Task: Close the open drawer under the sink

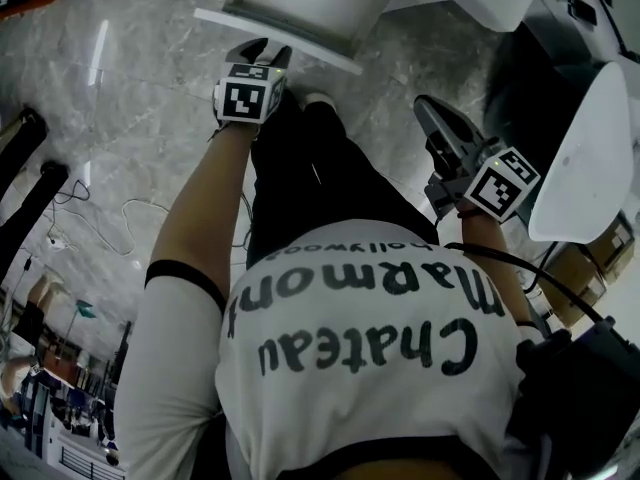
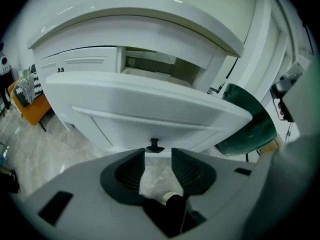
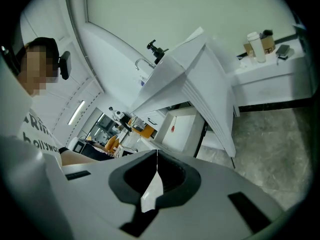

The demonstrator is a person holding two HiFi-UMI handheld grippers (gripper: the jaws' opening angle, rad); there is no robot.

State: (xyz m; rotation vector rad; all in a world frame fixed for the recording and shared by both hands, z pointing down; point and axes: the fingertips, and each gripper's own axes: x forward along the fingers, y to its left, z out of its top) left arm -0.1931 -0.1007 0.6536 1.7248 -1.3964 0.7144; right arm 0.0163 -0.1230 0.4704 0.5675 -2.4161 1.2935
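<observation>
Drawer [image 2: 150, 104] is finished white, knob [image 2: 154, 145] black. Floor [image 1: 120, 98] is veined grey marble. Left gripper [image 2: 158, 155] and right gripper [image 3: 157, 155] are moulded grey, pads [image 2: 125, 174] dark. Black-and-white square markers are carried on each cube [image 1: 247, 99]. T-shirt [image 1: 380, 368] is white, lettered black; trousers [image 1: 310, 178] black.

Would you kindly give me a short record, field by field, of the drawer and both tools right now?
drawer: open, white front pulled out
knob: small, dark, low on the drawer front, just ahead of the left tool
left tool: jaws apart, nothing between them, aimed at the knob
right tool: jaws together, empty, away from the drawer
task: drawer not yet closed
</observation>
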